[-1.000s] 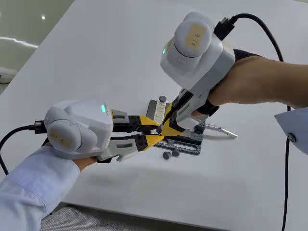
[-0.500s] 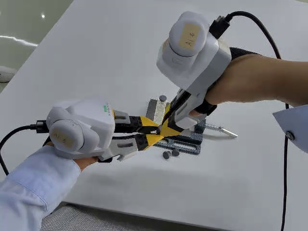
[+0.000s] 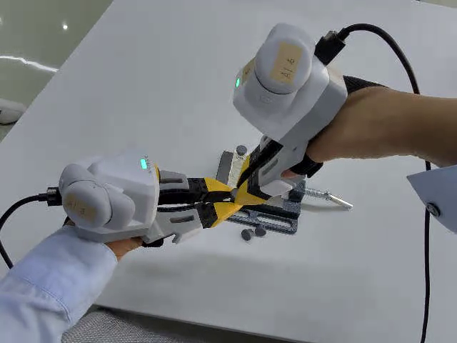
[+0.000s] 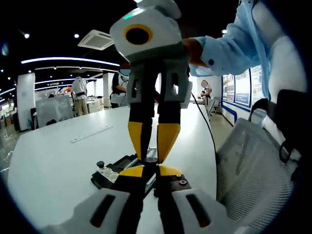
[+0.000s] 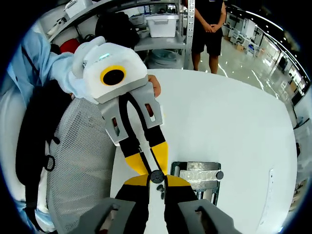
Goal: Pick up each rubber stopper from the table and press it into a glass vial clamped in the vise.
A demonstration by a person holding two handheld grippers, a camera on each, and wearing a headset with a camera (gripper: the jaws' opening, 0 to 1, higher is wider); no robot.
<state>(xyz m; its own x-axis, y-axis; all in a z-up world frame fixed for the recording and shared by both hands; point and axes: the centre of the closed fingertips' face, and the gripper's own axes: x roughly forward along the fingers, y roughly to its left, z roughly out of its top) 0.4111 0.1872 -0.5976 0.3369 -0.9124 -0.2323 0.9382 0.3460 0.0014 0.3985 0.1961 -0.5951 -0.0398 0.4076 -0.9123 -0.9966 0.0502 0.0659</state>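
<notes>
A small grey rubber stopper (image 5: 156, 176) sits where the two grippers' yellow tips meet, just above the vise (image 3: 275, 212). My left gripper (image 3: 230, 197) reaches in from the left and is shut on the stopper. My right gripper (image 3: 244, 187) comes down from the upper right, its jaws closed on the same stopper's sides. In the head view the tips hide the stopper. The vise clamps a row of glass vials (image 3: 235, 168); one carries a stopper (image 3: 241, 150). Two loose stoppers (image 3: 253, 232) lie on the table in front of the vise.
The vise's screw handle (image 3: 332, 198) sticks out to the right. The white table (image 3: 164, 86) stretches wide behind and beside the vise. A mesh chair (image 4: 243, 165) stands at the table's near edge, and people stand in the room beyond.
Both grippers' tips stay together over the vise. The left gripper's body has dropped and drawn back a little to the left. The stopper seen at the tips earlier is now covered.
</notes>
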